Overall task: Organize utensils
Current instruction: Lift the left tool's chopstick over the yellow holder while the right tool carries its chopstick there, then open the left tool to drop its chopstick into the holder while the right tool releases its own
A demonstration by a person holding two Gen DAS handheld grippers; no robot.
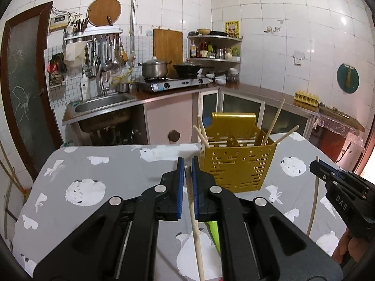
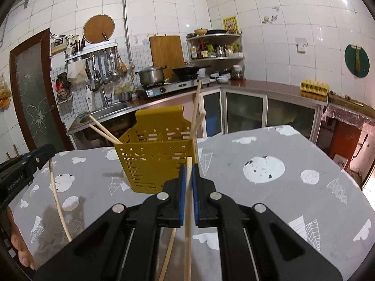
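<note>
A yellow perforated utensil holder [image 1: 236, 164] stands on the grey patterned table, with several wooden chopsticks [image 1: 275, 121] leaning inside it. It also shows in the right wrist view [image 2: 154, 161]. My left gripper [image 1: 187, 164] is shut on a wooden chopstick [image 1: 193, 215], just left of the holder. My right gripper [image 2: 188, 171] is shut on another wooden chopstick [image 2: 188, 222], close in front of the holder. The right gripper also shows in the left wrist view [image 1: 315, 165], and the left gripper in the right wrist view [image 2: 44, 155].
A green utensil [image 1: 213, 231] lies on the table [image 1: 117, 171] under my left gripper. A further chopstick [image 2: 167, 255] lies below my right gripper. Behind the table are a sink [image 1: 103, 103], a stove with pots [image 1: 173, 82] and a counter with an egg tray [image 1: 305, 97].
</note>
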